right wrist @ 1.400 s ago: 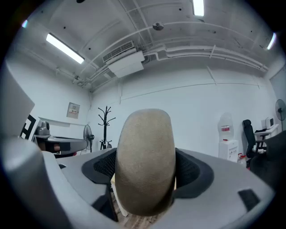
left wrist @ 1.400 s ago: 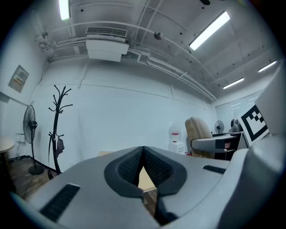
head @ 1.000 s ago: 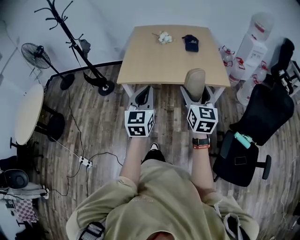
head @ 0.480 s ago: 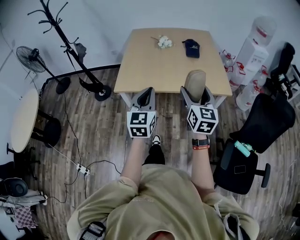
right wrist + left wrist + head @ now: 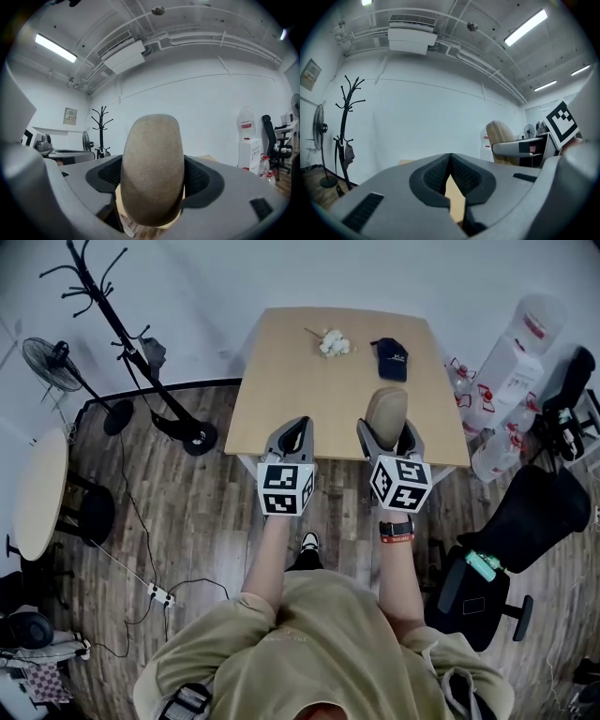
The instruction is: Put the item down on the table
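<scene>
My right gripper (image 5: 386,434) is shut on a tan, oval, rough-surfaced item (image 5: 385,410), which stands up between the jaws and fills the middle of the right gripper view (image 5: 151,168). In the head view the item hangs over the near right part of the light wooden table (image 5: 300,381). My left gripper (image 5: 298,427) is level with it over the table's near edge, shut, its dark pads meeting with nothing between them (image 5: 450,159). The tan item (image 5: 500,136) also shows in the left gripper view.
A small bunch of white flowers (image 5: 333,342) and a dark blue cap (image 5: 392,356) lie at the table's far side. A coat rack (image 5: 122,334) and fan (image 5: 49,366) stand left, water bottles (image 5: 514,371) and a black office chair (image 5: 525,521) right.
The person has stepped closer to the table. Both grippers have moved forward from in front of its near edge to over it, the right one still holding the tan item.
</scene>
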Demonstrator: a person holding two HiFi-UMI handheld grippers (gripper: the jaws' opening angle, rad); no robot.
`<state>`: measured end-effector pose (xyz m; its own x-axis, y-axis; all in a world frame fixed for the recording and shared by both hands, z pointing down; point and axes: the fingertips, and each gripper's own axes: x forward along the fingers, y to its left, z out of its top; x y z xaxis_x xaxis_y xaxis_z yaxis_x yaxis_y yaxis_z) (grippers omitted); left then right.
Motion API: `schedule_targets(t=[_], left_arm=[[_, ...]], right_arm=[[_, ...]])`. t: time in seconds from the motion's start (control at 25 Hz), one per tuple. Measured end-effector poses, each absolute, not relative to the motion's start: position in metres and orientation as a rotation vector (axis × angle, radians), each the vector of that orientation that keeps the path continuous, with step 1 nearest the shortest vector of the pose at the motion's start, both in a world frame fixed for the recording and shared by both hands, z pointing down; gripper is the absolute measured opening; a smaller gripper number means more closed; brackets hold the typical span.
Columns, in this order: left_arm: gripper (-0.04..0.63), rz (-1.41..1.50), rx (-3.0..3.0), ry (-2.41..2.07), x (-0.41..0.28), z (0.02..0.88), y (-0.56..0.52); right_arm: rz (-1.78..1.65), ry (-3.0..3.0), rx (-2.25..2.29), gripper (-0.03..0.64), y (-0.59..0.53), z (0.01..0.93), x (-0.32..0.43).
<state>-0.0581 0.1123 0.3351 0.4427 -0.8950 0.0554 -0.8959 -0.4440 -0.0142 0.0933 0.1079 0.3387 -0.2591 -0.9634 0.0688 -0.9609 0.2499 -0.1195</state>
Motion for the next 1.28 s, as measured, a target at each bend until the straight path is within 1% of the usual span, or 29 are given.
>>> schedule_targets(t=[0.72, 1.0, 1.28], left_arm=[[0.023, 0.088, 2.674, -1.567, -0.086, 0.342, -0.069], [0.023, 0.104, 2.664, -1.521, -0.1, 0.365, -0.115], [0.023, 0.125, 2.653, -1.505, -0.095, 0.383, -0.142]], right_arm=[[-0.248, 2.449, -1.945, 0.394, -0.063, 0.346, 0.056], [-0.283, 2.455, -1.975, 0.394, -0.106, 0.371, 0.038], [-0.314, 2.465, -1.996, 0.394, -0.136, 0.389, 0.045]])
